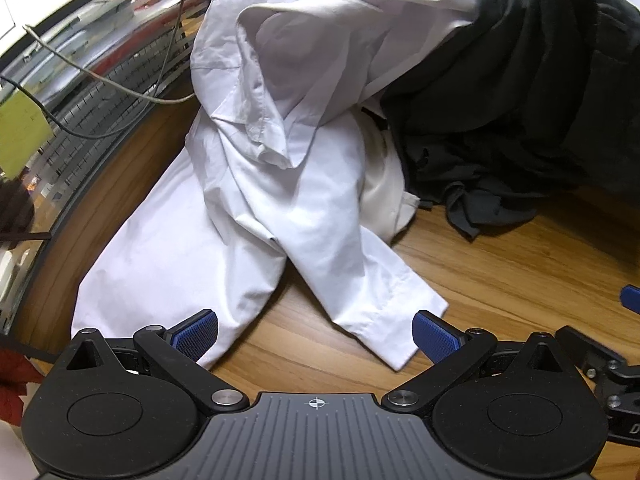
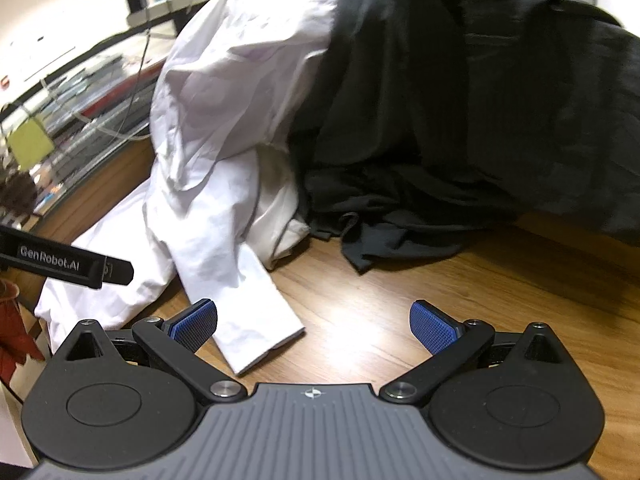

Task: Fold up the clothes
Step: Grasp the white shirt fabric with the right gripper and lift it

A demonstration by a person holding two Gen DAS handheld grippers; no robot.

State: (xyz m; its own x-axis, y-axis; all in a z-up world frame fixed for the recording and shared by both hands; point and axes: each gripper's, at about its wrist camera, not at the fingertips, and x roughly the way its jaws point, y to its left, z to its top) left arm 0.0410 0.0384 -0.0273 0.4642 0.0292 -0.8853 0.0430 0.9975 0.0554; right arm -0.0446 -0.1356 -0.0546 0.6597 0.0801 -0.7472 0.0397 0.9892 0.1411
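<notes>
Here, in the left wrist view, the left gripper (image 1: 315, 334) hangs low over the wooden table (image 1: 500, 280) with its blue pads spread wide and nothing between them; the white shirt (image 1: 280, 120) is heaped ahead, one sleeve (image 1: 360, 280) trailing down toward the camera so that its cuff lies on the bare wood just in front of the right-hand pad, while a flatter panel of the same shirt spreads under the left-hand pad. A pile of dark clothing (image 1: 520, 100) leans over the shirt's right side. In the right wrist view, the right gripper (image 2: 313, 322) is likewise released and empty above the table (image 2: 440, 300), the sleeve (image 2: 256, 304) ending near its left-hand pad, the dark clothing (image 2: 480, 100) bulking behind and overlapping the shirt (image 2: 224, 92). The step in hand looks like choosing a first hold on the shirt: I would judge it best to pinch the cuff, or the flat panel's edge, in a single layer, and draw it clear slowly, since the dark pile resting on top may drag along
</notes>
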